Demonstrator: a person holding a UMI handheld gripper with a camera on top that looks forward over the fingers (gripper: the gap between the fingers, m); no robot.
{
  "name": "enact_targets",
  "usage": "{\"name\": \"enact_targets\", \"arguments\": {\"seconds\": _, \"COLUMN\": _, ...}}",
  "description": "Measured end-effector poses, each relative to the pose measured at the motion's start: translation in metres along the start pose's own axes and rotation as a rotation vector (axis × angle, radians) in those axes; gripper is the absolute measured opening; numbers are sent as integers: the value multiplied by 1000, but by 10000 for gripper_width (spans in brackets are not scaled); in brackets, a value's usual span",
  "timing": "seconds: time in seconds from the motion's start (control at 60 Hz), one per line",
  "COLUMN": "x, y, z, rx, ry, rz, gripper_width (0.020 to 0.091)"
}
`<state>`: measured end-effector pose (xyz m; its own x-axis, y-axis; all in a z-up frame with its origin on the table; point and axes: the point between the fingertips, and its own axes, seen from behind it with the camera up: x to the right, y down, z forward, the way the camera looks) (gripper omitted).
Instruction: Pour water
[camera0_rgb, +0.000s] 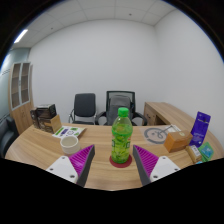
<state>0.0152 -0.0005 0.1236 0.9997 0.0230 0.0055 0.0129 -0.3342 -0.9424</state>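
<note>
A green plastic bottle (121, 137) with a green cap stands upright on a red coaster (121, 161) on the wooden table (100, 172). It is just ahead of my gripper (113, 160), centred between the two pink pads (82, 157), with a clear gap at each side. The gripper is open and touches nothing. A white cup (69, 142) stands on the table to the left of the bottle, beyond the left finger.
Two office chairs (104, 107) stand behind the table. A brown box (44, 118) and a booklet (68, 131) lie at the left. At the right are a round dish (155, 133), an orange box (177, 141), a purple package (200, 128) and a side desk (170, 113).
</note>
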Motion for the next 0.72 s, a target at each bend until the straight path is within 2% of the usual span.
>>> {"name": "enact_targets", "arguments": {"seconds": 0.167, "x": -37, "y": -10, "z": -73, "rx": -40, "ry": 65, "rz": 10, "gripper_width": 775}}
{"name": "enact_targets", "arguments": {"seconds": 0.333, "x": -65, "y": -29, "z": -119, "rx": -39, "ry": 109, "rz": 18, "gripper_width": 778}}
{"name": "enact_targets", "arguments": {"seconds": 0.417, "x": -72, "y": -38, "z": -136, "rx": -19, "ry": 140, "rz": 17, "gripper_width": 779}}
{"name": "enact_targets", "arguments": {"seconds": 0.717, "x": -102, "y": -51, "z": -157, "rx": -5, "ry": 133, "rz": 25, "gripper_width": 777}}
